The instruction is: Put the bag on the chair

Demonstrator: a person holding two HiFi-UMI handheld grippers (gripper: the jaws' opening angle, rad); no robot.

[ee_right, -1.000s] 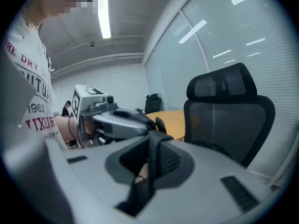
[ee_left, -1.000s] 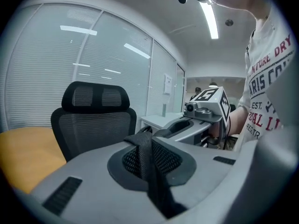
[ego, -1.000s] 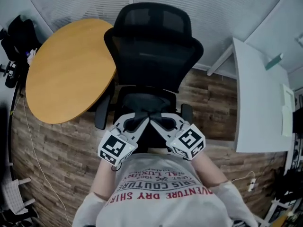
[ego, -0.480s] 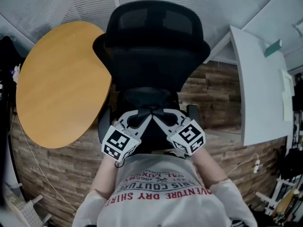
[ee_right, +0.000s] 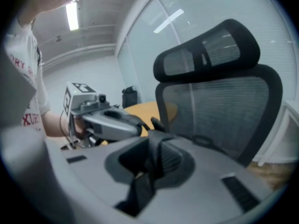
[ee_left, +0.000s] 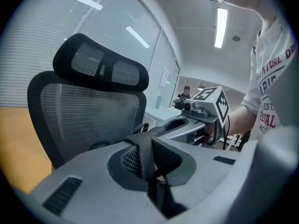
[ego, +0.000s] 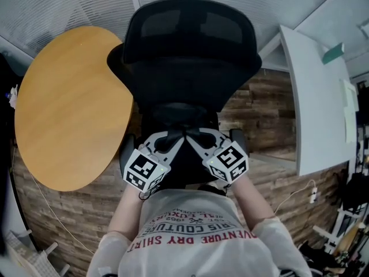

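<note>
A black mesh office chair [ego: 190, 56] stands right in front of me, and its backrest fills the left gripper view [ee_left: 88, 111] and the right gripper view [ee_right: 219, 106]. The black bag [ego: 183, 120] lies low over the seat, hard to tell from the dark cushion. My left gripper [ego: 170, 138] is shut on a black webbing strap [ee_left: 145, 153] that runs up between its jaws. Close beside it, my right gripper [ego: 199, 137] pinches the other strap [ee_right: 156, 153], and its jaws are opening. Each gripper shows in the other's view: the right gripper [ee_left: 187, 125], the left gripper [ee_right: 117, 122].
A round wooden table [ego: 69, 108] stands left of the chair, nearly touching its armrest. A white desk [ego: 317, 97] runs along the right. The floor is wood planks, with cables at the left and lower right. A person [ee_left: 187, 90] stands far off in the room.
The chair has grown larger in the head view and the round table has slid left. Both grippers have stayed side by side over the seat with the straps in them.
</note>
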